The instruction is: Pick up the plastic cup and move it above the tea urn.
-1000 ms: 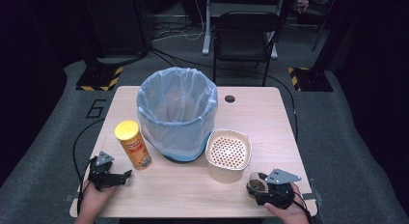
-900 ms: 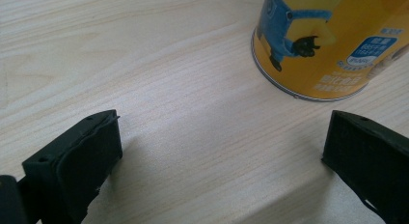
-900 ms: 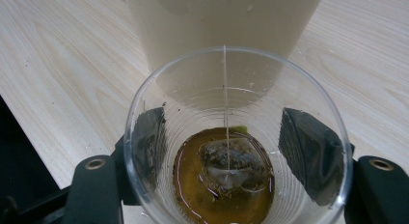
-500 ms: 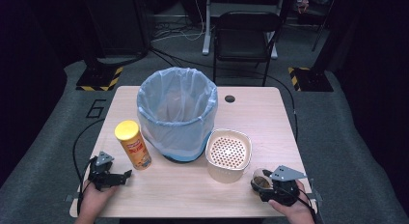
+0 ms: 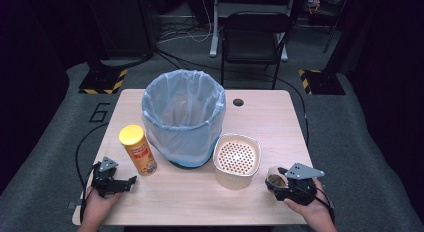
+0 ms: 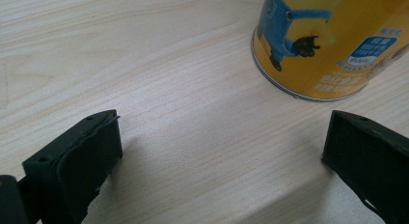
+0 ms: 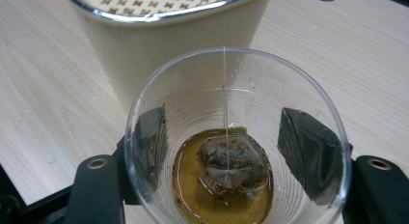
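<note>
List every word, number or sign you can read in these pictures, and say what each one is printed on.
"6": a large numeral on the grey floor mat left of the wooden table.
Blue label on the yellow cartoon-printed snack canister: small characters, too blurred to read.
Same canister in the high view: print too small to read.
Yellow-and-black hazard stripes on the floor: a sign, no words.
Clear plastic cup with tea bag: no text.

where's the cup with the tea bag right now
In the high view the clear plastic cup sits at the table's near right, clamped in the right gripper, just right of the cream strainer bowl.
</note>
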Demonstrator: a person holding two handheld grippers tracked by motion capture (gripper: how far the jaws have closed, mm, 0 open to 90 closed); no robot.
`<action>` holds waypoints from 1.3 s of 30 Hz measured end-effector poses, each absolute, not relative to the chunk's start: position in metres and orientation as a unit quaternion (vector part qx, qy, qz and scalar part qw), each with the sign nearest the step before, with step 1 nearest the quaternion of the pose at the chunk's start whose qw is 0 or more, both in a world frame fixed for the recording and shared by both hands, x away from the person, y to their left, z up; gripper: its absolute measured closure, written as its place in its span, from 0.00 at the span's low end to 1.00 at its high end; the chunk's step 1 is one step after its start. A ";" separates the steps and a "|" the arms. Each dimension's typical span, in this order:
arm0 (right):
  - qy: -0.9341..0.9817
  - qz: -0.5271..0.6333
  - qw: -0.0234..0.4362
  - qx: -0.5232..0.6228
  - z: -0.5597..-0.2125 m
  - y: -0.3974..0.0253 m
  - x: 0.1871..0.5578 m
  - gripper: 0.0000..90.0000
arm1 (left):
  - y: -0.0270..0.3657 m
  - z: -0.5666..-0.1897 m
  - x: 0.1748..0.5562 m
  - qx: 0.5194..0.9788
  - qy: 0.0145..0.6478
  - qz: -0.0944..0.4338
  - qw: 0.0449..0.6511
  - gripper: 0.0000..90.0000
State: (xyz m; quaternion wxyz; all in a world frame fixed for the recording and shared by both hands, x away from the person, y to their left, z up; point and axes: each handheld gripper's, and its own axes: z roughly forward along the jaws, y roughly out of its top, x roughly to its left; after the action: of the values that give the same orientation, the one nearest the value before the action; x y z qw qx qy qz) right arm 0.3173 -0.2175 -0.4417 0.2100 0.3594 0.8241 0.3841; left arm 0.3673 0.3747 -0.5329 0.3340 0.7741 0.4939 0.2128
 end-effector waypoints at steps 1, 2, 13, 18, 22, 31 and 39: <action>0.824 0.385 0.212 0.357 -0.440 -0.218 0.319 0.38 | 0.375 -0.533 0.367 0.774 0.494 0.213 0.334 0.00; 0.822 0.386 0.212 0.361 -0.438 -0.219 0.320 0.38 | 0.375 -0.533 0.367 0.774 0.494 0.213 0.334 0.00; 0.822 0.381 0.232 0.354 -0.422 -0.224 0.337 0.38 | 0.375 -0.533 0.367 0.774 0.494 0.213 0.334 0.00; 0.823 0.377 0.240 0.351 -0.418 -0.225 0.343 0.38 | 0.375 -0.533 0.367 0.774 0.494 0.213 0.334 0.00; 0.823 0.378 0.242 0.347 -0.414 -0.226 0.351 0.38 | 0.375 -0.533 0.367 0.774 0.494 0.213 0.334 0.00; 0.827 0.375 0.258 0.331 -0.393 -0.224 0.366 0.38 | 0.375 -0.533 0.367 0.774 0.494 0.213 0.334 0.00; 0.825 0.377 0.269 0.325 -0.378 -0.220 0.379 0.39 | 0.375 -0.533 0.367 0.774 0.494 0.213 0.334 0.00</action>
State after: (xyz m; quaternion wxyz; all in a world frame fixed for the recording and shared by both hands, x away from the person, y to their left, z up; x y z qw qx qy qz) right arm 0.3792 -0.2196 -0.3782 0.2694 0.3245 0.8248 0.3767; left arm 0.3674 0.3748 -0.5329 0.3341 0.7740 0.4939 0.2130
